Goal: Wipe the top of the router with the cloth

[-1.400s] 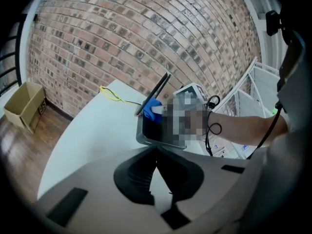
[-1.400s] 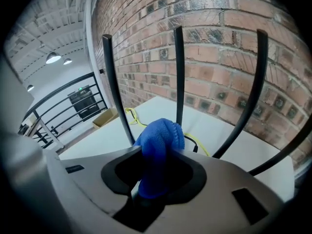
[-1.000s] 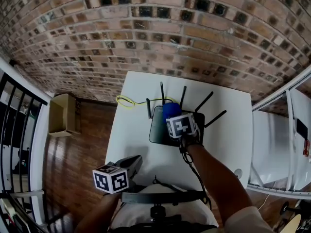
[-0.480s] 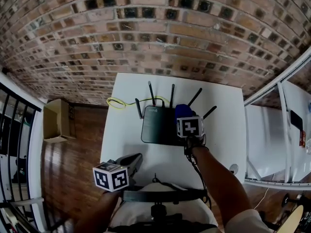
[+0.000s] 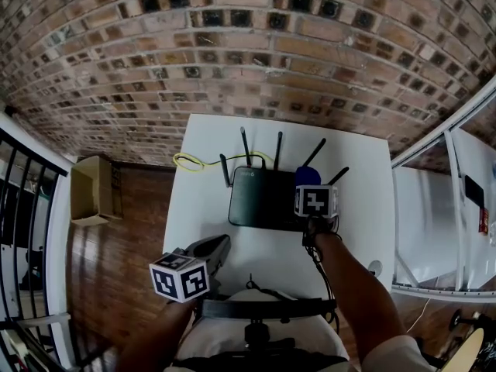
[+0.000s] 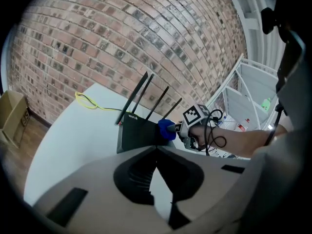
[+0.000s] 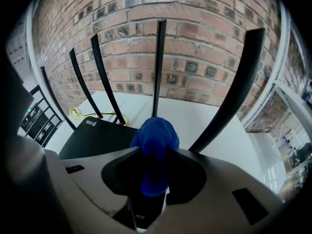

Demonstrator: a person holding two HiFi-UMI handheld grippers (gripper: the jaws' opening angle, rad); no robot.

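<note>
Supporting desk [image 5: 198, 208]: white, square-topped.
Flat black plastic router [image 5: 260, 200], antennas upright: desk's far middle, long axis left-right.
Right gripper [image 7: 156, 152]: clamped on wadded blue cloth [image 7: 155, 133] at router's right end; top stretches leftward; nearer hand.
Left gripper [image 6: 156, 155]: jaws together, empty, desk's near edge.
</note>
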